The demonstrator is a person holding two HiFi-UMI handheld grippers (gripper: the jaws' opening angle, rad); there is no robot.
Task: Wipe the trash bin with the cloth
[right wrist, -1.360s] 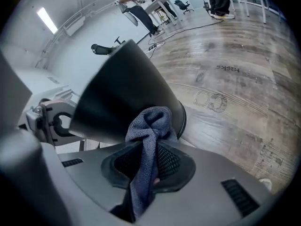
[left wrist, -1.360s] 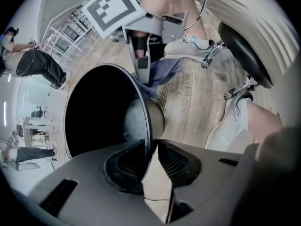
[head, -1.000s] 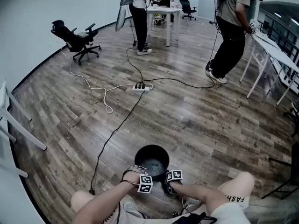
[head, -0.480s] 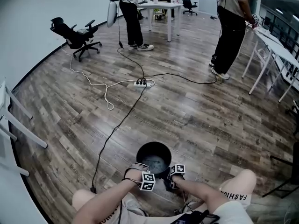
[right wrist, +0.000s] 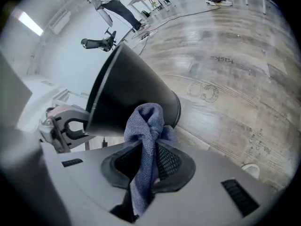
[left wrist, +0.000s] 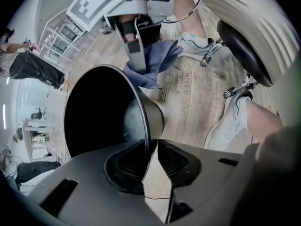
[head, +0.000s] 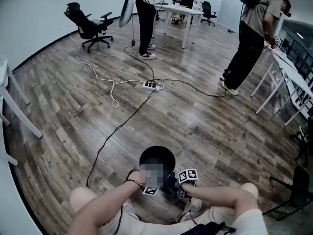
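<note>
Wood-plank floor, open office; cables trailing, people standing far.
Bin sits near, between the wearer's legs, interior dark. Left gripper clamps its rim, unmoved. Right gripper, clenched on the blue cloth, has risen since a second ago; the cloth is by the bin's outer wall, near right.

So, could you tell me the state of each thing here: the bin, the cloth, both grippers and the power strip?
trash bin: open on top, no lid, rim clamped by the left gripper.
cloth: bunched, pinched in the right gripper, beside the trash bin's outer wall.
left gripper: shut on the rim.
right gripper: shut on the cloth.
power strip: on the floor, cables plugged in.
</note>
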